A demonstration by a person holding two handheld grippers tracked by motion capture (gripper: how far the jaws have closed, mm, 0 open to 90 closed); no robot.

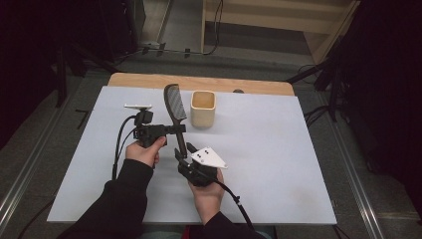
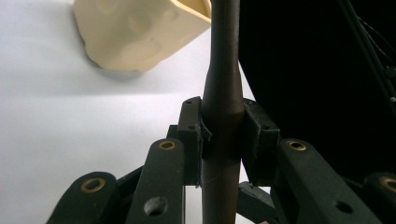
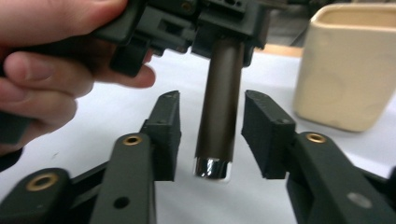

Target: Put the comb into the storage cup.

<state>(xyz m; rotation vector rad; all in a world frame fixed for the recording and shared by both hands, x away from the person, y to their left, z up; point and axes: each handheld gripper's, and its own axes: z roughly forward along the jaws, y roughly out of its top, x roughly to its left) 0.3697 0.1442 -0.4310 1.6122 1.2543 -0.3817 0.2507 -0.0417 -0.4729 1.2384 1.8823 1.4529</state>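
Observation:
A black comb with a dark round handle is held off the white table sheet, teeth end pointing away from me. My left gripper is shut on the handle's middle, and its pads press both sides. My right gripper stands open around the handle's lower end. There is a gap between each of its pads and the handle, whose shiny tip hangs free between the jaws. In the right gripper view the left gripper clamps the handle from above, beside the person's hand.
A cream square cup stands upright just right of the comb, near the table's far edge; it shows too in the left gripper view and the right gripper view. The white sheet covers the table.

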